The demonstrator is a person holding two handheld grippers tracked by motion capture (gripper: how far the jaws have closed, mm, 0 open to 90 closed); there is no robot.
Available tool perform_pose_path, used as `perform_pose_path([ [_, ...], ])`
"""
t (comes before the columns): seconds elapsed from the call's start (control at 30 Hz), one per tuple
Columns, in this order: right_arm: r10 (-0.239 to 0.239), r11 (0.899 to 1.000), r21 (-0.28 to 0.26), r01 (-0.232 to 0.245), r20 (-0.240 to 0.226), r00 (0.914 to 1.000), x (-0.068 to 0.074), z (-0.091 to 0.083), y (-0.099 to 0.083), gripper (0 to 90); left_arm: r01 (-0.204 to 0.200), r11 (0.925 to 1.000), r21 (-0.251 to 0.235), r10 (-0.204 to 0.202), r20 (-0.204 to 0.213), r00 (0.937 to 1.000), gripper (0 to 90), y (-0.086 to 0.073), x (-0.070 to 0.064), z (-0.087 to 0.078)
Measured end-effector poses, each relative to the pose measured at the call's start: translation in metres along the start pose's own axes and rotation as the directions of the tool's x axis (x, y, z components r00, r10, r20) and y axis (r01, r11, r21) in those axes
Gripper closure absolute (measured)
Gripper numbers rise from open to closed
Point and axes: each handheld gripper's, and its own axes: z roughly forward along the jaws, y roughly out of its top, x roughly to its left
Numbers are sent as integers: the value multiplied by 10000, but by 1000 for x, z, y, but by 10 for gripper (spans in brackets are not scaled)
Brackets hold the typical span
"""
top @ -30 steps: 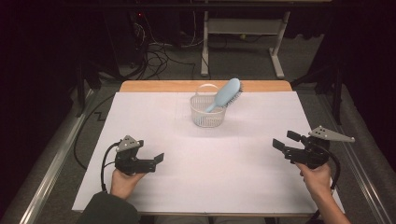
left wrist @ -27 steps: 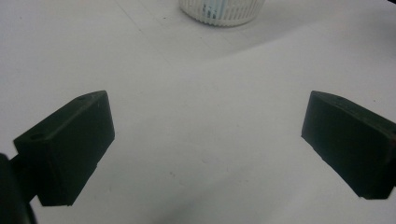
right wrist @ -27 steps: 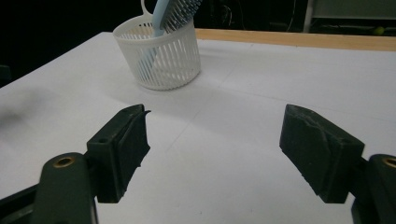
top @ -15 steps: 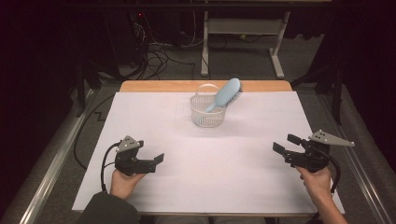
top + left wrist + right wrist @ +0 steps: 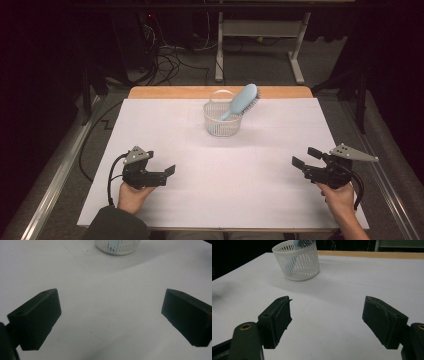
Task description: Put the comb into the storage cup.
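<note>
Both claws idle near the table's front edge, brush resting in the basket.

Well apart from both claws, the white basket [image 5: 223, 120] stands on the table [image 5: 270, 210] near the middle of its far edge, and the blue brush [image 5: 242, 100] leans in it, handle down, bristled head sticking out over the rim toward the right. The left claw [image 5: 170, 170] sits near the front left corner, jaws spread wide with nothing between them but bare table. The right claw [image 5: 306, 158] sits near the front right corner, jaws likewise wide and empty. In the right gripper view the basket stands ahead and to the left of the jaws.
</note>
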Motion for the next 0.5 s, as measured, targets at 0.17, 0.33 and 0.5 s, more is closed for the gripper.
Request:
perform_pose_path([
  [0.17, -28, 10000, -4, 28, 16, 10000, 1, -1, -3, 226, -18, 10000, -35, 18, -11, 10000, 16, 0, 0, -1],
  [0.33, -26, 10000, -13, 26, 2, 10000, 2, -1, -6, 221, -7, 10000, -77, 7, -24, 10000, 16, 0, -1, -2],
  [0.5, -20, 10000, 70, 20, 19, 10000, 2, 0, -11, 218, -56, 9999, -107, 56, -4, 10000, 16, -1, -2, -2],
])
